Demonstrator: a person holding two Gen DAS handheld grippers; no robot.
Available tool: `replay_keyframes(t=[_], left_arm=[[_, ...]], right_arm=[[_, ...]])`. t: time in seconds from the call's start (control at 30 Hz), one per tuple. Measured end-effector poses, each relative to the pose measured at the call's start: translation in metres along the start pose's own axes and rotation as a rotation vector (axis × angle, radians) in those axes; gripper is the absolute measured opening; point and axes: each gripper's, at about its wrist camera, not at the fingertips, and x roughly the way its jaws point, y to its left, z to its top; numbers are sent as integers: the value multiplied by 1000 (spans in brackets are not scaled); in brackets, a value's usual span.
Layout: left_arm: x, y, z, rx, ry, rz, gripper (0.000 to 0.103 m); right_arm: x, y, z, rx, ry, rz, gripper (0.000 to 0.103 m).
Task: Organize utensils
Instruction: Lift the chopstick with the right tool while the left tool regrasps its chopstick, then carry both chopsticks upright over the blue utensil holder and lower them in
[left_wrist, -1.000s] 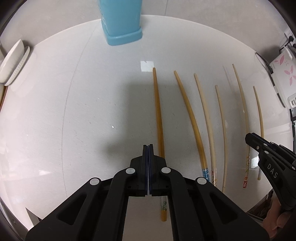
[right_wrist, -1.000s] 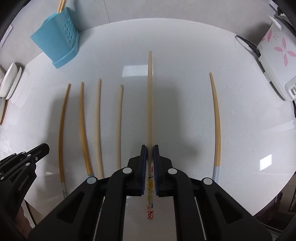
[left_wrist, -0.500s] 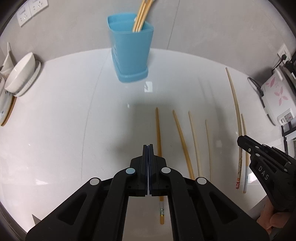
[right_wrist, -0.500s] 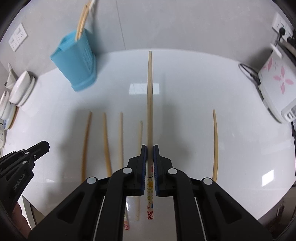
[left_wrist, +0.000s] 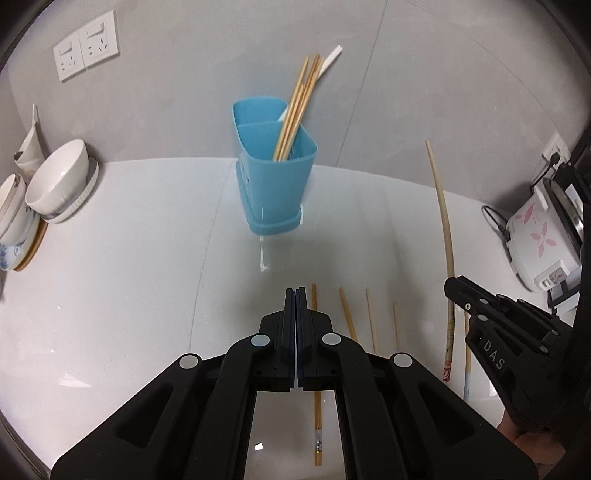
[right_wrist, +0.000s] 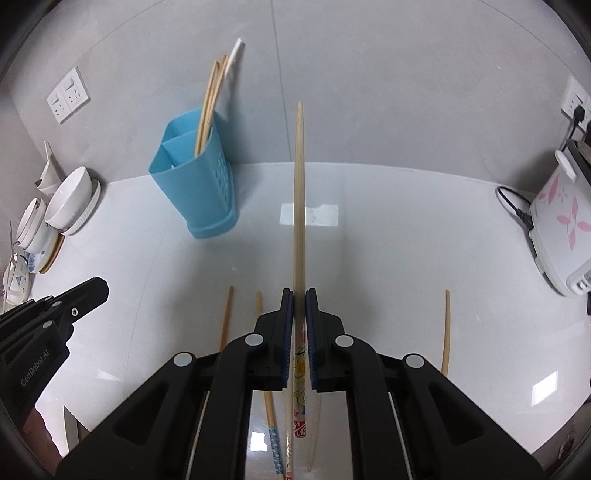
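Observation:
My right gripper is shut on a pale chopstick with a painted handle and holds it above the white table, tip pointing forward. This chopstick also shows in the left wrist view, with the right gripper below it. My left gripper is shut and empty above the table. A blue two-compartment utensil holder stands at the back, with several chopsticks and a white utensil in its near compartment. It appears left of the held chopstick in the right wrist view. Several chopsticks lie side by side on the table.
Stacked white bowls sit at the left edge. A white rice cooker with pink flowers and its cord stand at the right. Wall sockets are on the grey wall behind. One chopstick lies apart at the right.
Both grippers have risen and tilted up, so the holder and wall have come into view. The right gripper has lifted the pale chopstick off the table. The left gripper stayed shut.

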Motion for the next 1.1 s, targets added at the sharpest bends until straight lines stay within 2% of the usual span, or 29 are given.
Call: replay_keyframes(t=[0.13, 0.23, 0.3, 0.37, 0.57, 0.8, 0.87, 0.93, 0.97, 1.03, 1.1], left_arm=[[-1, 1, 8, 8, -3, -10, 0], [12, -1, 1, 23, 37, -18, 2], [26, -4, -10, 39, 69, -4, 12], [41, -6, -21, 45, 96, 10, 29], [92, -12, -52, 51, 222, 10, 37], [127, -18, -76, 59, 331, 36, 36], [127, -20, -77, 69, 334, 50, 35], [128, -22, -77, 76, 338, 57, 28], [128, -23, -77, 83, 342, 63, 18], [129, -26, -78, 97, 353, 72, 7], [130, -25, -78, 92, 360, 70, 6]], right_arm=[[-7, 5, 11, -14, -27, 6, 6], [-11, 6, 10, -21, -39, 5, 6], [-8, 4, 5, -17, -32, 3, 6], [-4, 0, -1, -13, -14, 1, 6], [9, -11, -14, 4, 31, -16, 6], [12, -22, -20, 16, 52, -25, 6], [12, -22, -20, 17, 51, -25, 6], [12, -23, -21, 19, 53, -23, 6], [11, -23, -21, 19, 52, -23, 6], [11, -23, -20, 17, 50, -23, 6], [11, -24, -20, 19, 50, -21, 6]])
